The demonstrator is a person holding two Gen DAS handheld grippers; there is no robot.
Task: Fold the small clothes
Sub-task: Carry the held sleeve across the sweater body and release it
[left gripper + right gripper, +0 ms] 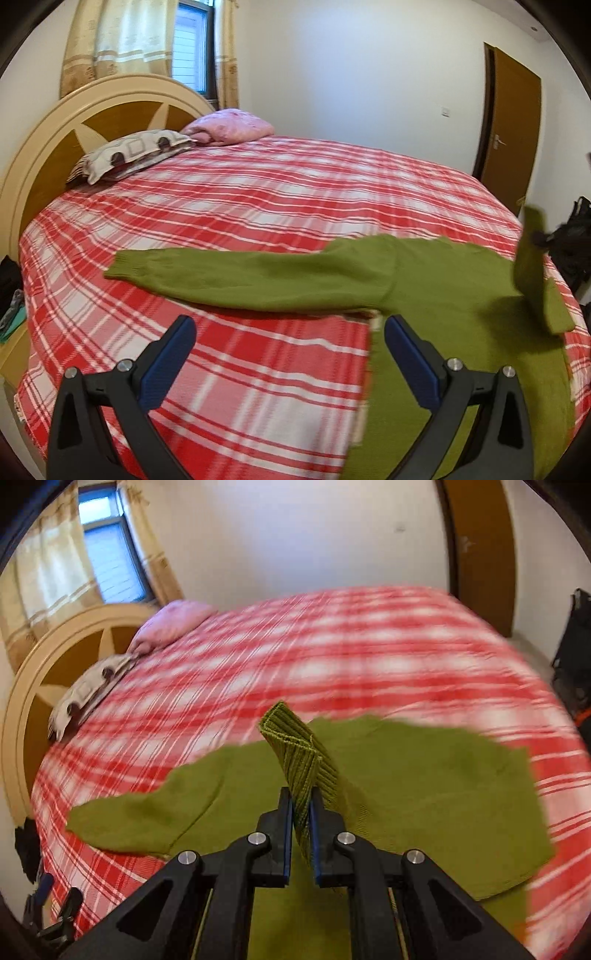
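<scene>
A green knit sweater (424,280) lies flat on the red plaid bed, one sleeve (229,275) stretched out to the left. My left gripper (290,326) is open and empty, just above the bed in front of that sleeve, its right finger over the sweater's body. My right gripper (302,805) is shut on the ribbed cuff (295,746) of the other sleeve and holds it up above the sweater's body (424,794). That raised sleeve shows at the right in the left wrist view (532,258).
The bed (258,206) has a round wooden headboard (48,147), a patterned pillow (129,155) and a pink folded blanket (229,127) at its head. A brown door (509,122) stands at the far right. Dark bags (576,236) sit beside the bed.
</scene>
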